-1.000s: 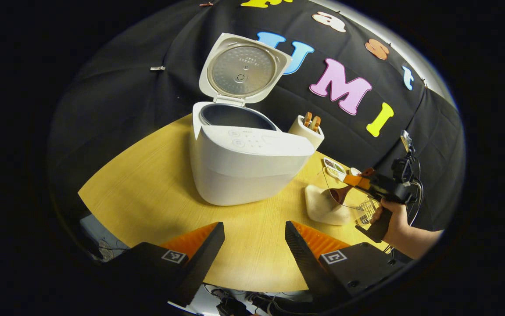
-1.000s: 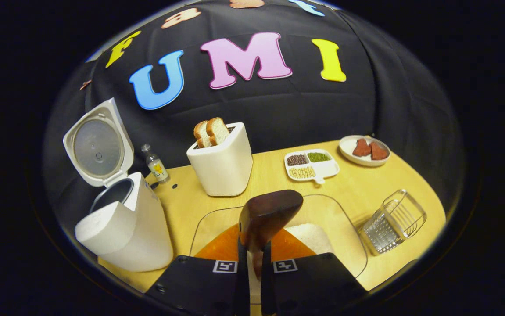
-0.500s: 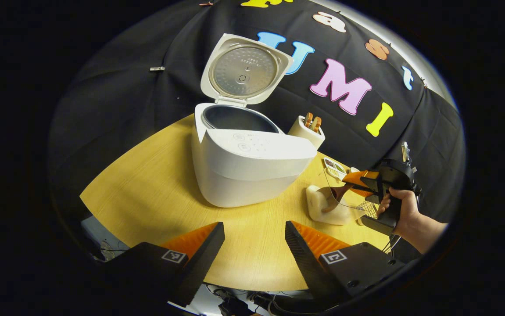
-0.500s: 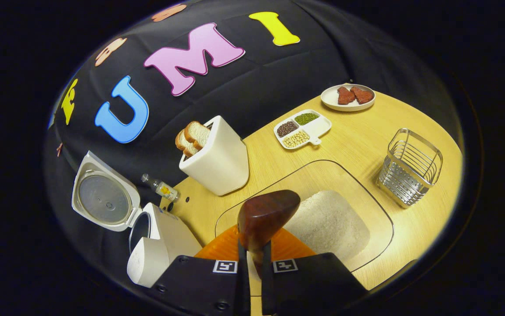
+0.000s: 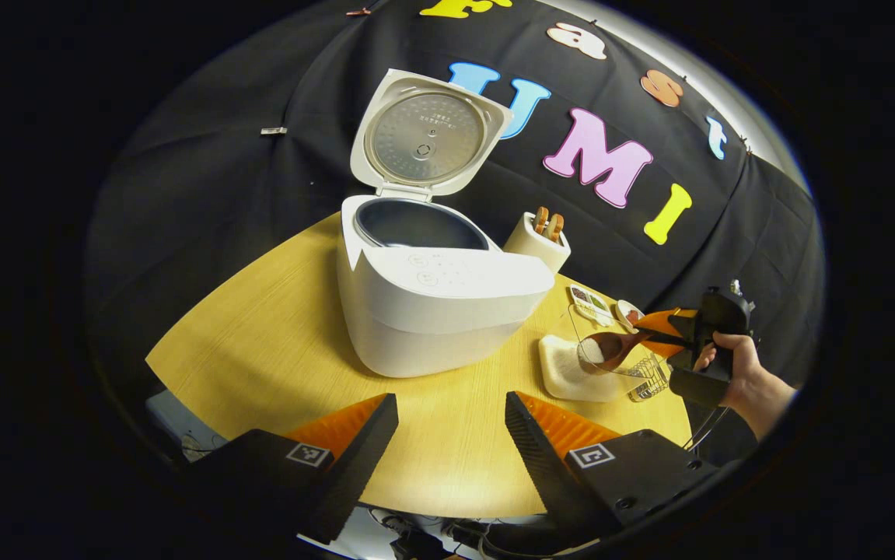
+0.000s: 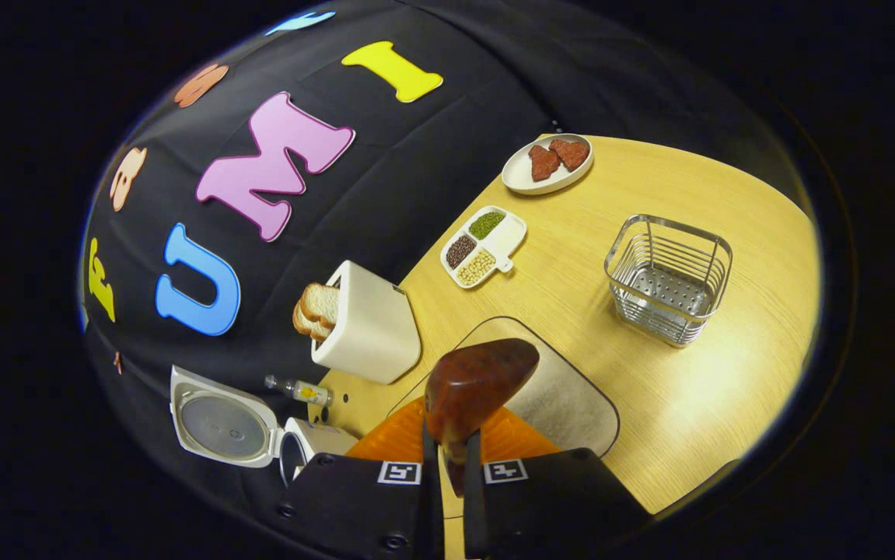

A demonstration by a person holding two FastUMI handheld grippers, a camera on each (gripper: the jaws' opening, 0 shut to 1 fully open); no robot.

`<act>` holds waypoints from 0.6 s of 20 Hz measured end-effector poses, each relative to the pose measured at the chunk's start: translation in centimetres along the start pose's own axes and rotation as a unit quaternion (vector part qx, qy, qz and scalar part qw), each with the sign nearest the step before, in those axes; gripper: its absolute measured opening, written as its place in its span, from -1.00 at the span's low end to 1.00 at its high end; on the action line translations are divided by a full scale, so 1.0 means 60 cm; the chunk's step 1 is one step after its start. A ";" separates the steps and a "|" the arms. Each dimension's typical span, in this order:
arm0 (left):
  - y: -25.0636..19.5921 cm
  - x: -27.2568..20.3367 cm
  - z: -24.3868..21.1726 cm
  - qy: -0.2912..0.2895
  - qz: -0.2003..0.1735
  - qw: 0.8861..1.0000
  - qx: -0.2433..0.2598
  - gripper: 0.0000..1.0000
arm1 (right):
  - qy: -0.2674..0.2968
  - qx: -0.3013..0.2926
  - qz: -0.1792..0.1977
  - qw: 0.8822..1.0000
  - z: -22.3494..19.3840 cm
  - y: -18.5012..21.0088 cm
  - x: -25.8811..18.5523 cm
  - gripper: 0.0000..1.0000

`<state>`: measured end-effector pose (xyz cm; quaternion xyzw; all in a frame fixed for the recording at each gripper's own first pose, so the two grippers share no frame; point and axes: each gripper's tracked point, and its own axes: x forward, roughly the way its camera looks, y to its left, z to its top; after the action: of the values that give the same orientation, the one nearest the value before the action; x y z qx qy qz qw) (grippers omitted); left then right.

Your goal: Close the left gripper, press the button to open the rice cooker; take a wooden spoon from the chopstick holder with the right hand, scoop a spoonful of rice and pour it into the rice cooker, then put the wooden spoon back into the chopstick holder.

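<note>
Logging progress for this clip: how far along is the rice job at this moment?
Done: the rice cooker stands with its lid up, and the wooden spoon is out of the chopstick holder, which sits empty. In hand: the right tool grips the spoon over the rice tray; in the left gripper view rice shows in its bowl. Left: pour into the cooker, return the spoon.

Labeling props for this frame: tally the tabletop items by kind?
Appliances: 2, rice cooker, toaster
Food dishes: 3, rice tray, bean dish, meat plate
Holders: 1, wire basket
Bottles: 1, bottle
Utensils: 1, wooden spoon
Total: 8
</note>
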<state>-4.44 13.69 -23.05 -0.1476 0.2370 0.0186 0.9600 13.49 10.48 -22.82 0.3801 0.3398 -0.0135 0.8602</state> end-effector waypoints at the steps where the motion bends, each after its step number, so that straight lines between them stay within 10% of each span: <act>1: 0.002 -0.001 -0.002 0.000 0.000 1.000 0.002 0.92 | 0.000 0.013 0.004 1.000 0.008 0.003 -0.008 -0.72; 12: 0.009 -0.037 0.004 -0.019 -0.002 1.000 0.008 0.92 | 0.005 0.127 0.075 0.989 0.055 0.120 -0.070 -0.72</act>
<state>-6.36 14.36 -21.99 -0.1403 0.2190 0.0178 0.9654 14.17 12.39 -14.09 0.5105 0.3099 0.0098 0.8021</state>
